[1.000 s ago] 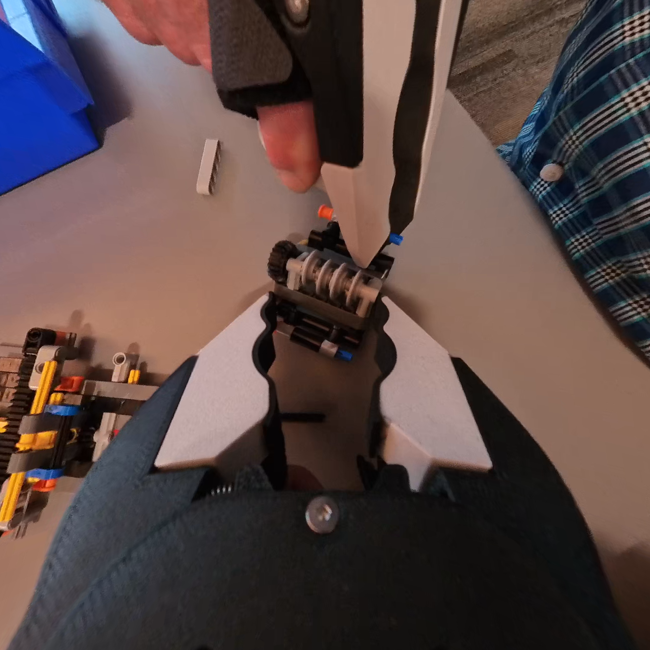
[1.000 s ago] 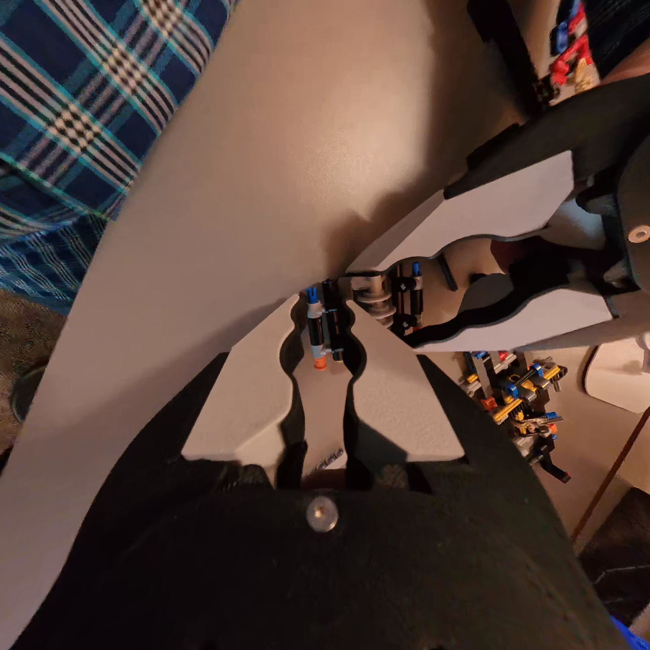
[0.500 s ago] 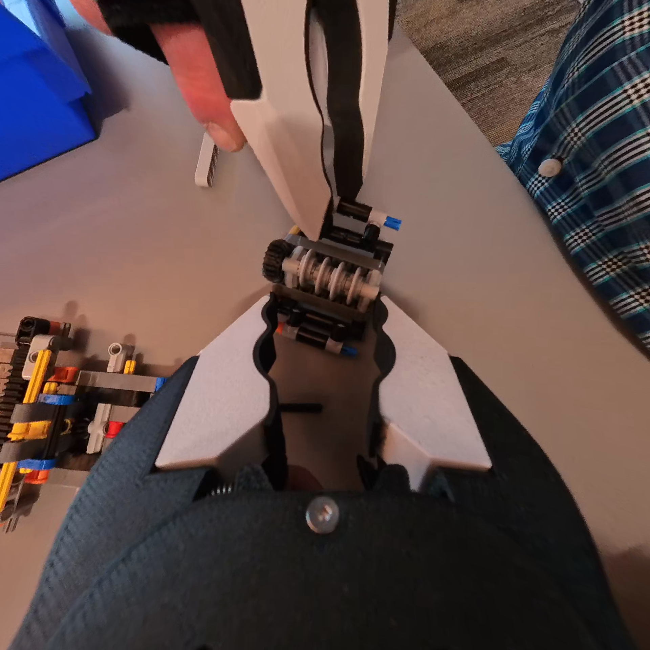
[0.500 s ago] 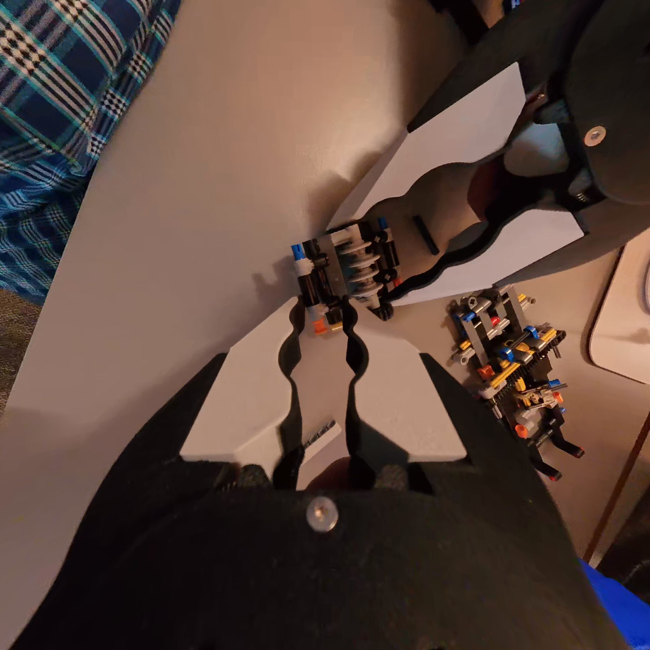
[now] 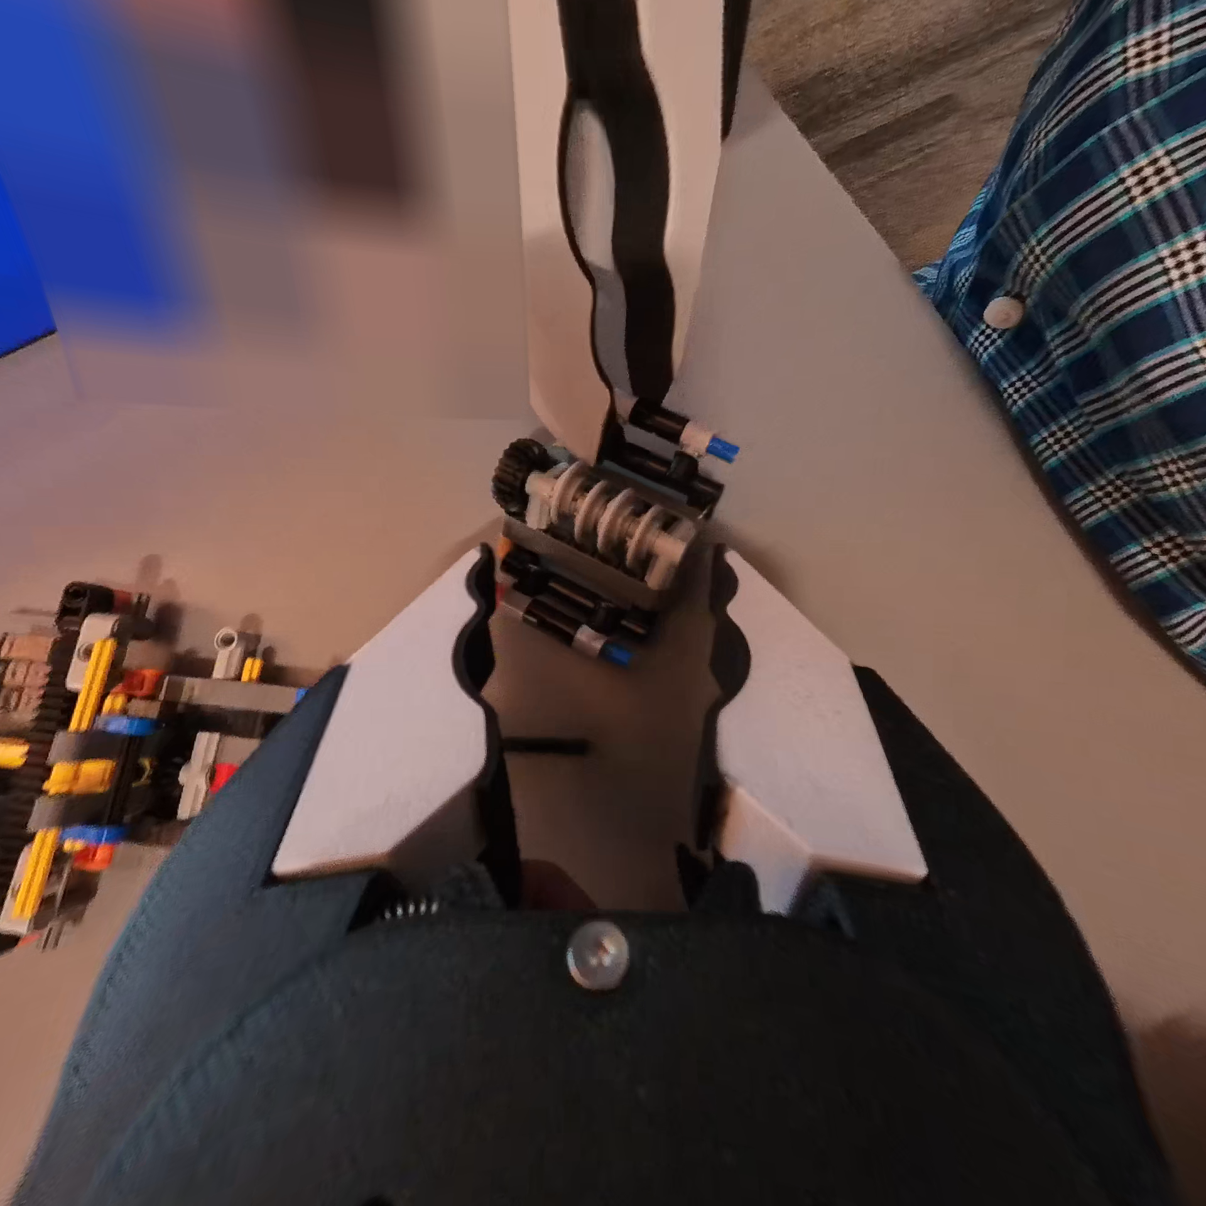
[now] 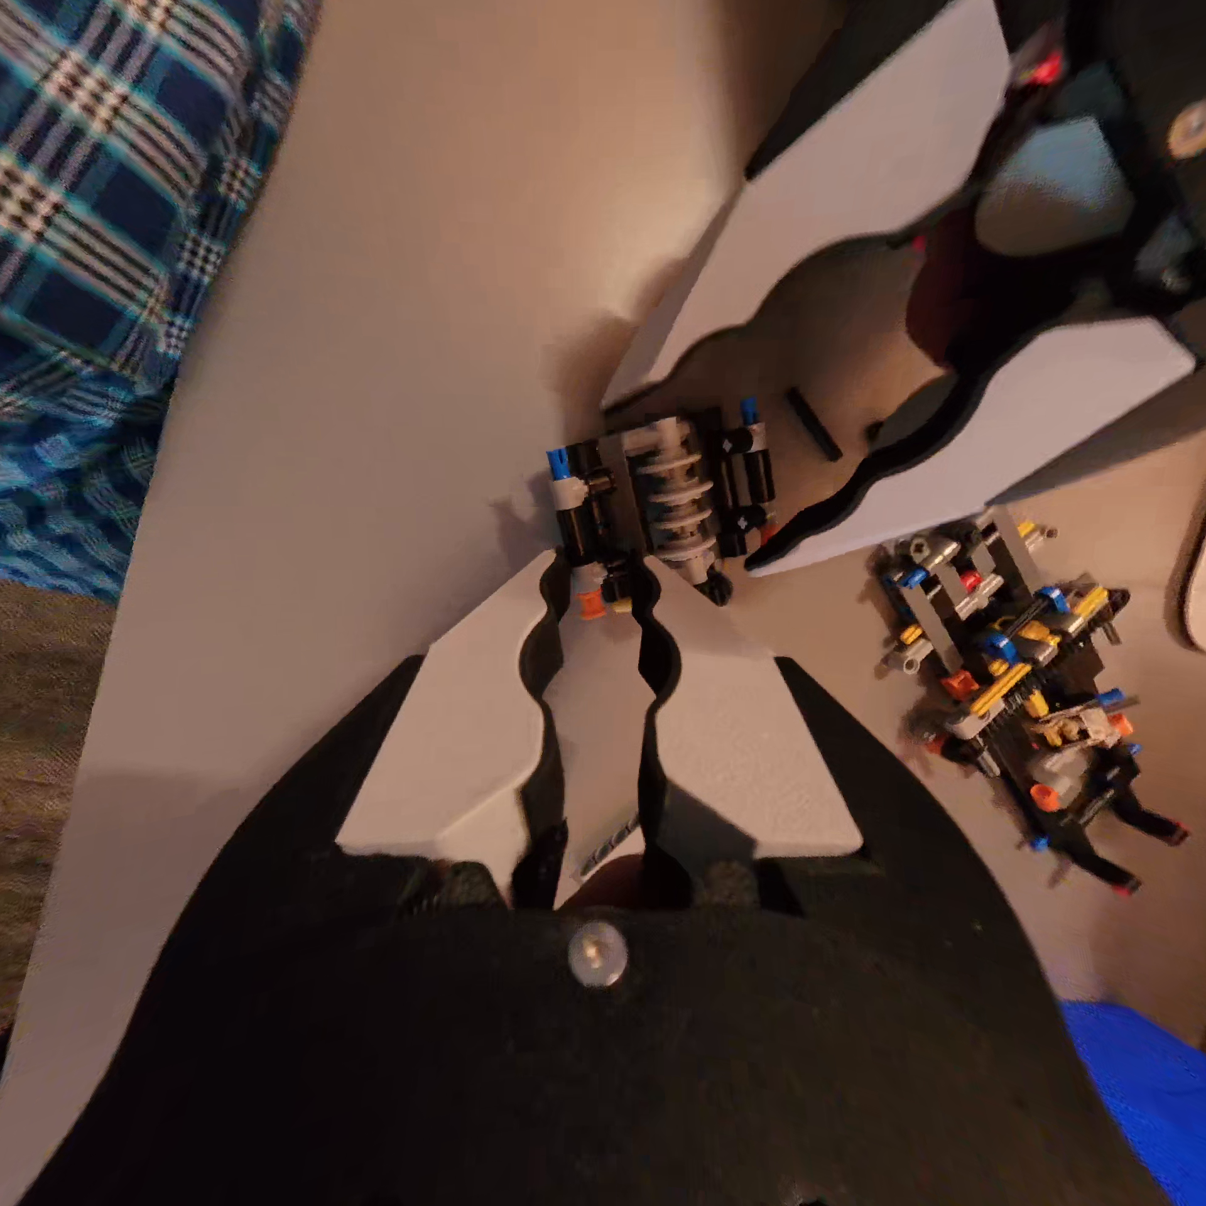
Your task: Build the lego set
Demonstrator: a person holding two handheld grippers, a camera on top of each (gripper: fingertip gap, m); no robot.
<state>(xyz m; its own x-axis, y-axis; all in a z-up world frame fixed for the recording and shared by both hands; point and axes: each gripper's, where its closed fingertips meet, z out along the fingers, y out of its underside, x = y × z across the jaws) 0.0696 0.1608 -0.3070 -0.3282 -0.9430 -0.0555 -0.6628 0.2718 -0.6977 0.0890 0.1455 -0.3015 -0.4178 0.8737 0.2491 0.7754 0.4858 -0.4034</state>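
A small lego module (image 5: 603,522) with grey discs on an axle, a black gear and black pin rows with blue tips rests on the grey table (image 5: 848,522). My left gripper (image 5: 600,561) clasps it from the near side, one finger on each end. My right gripper (image 5: 620,421) comes in from the far side, nearly shut on the module's far black pin row (image 5: 656,417). In the right wrist view my right gripper (image 6: 600,574) pinches the orange-tipped end of that row (image 6: 590,597), and the left gripper (image 6: 679,486) flanks the module (image 6: 665,496).
A larger black, yellow and grey lego assembly (image 5: 85,718) lies left of my left gripper; it also shows in the right wrist view (image 6: 1018,685). A loose black axle (image 5: 548,747) lies between the left fingers. A blue bin (image 6: 1161,1109), a plaid-shirted person (image 5: 1109,326) and the table edge are close. Less than 4 cm separates the two grippers' tips.
My right gripper has swung from above the module's middle to its far side and now grips the far black pin row. My left gripper has kept its hold.
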